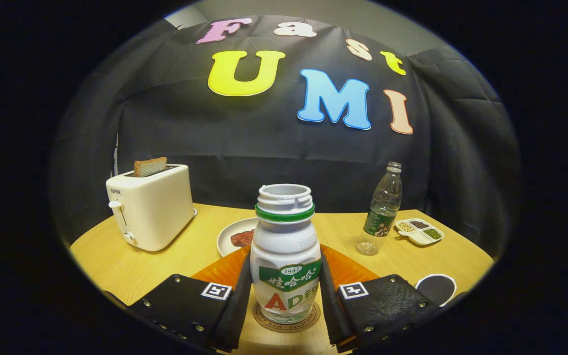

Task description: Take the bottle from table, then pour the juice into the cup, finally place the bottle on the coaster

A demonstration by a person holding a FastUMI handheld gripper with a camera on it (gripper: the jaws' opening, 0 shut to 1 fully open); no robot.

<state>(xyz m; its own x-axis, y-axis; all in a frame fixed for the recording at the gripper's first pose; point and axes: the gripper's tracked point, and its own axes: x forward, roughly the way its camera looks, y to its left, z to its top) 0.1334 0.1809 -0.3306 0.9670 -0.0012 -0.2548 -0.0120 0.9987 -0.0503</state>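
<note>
White uncapped plastic bottle (286, 256) stands upright on its round cork coaster (287, 319), placed there; gripper (286, 303) fingers flank it, contact unclear.

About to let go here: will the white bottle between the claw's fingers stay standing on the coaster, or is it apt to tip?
The white bottle looks squat and wide-bodied, standing upright and centred on the coaster, so it probably stays put. Its mouth is uncapped, so a knock could spill whatever remains. The claw has a finger close along each side; opening evenly should avoid dragging the likely light plastic bottle sideways.
</note>
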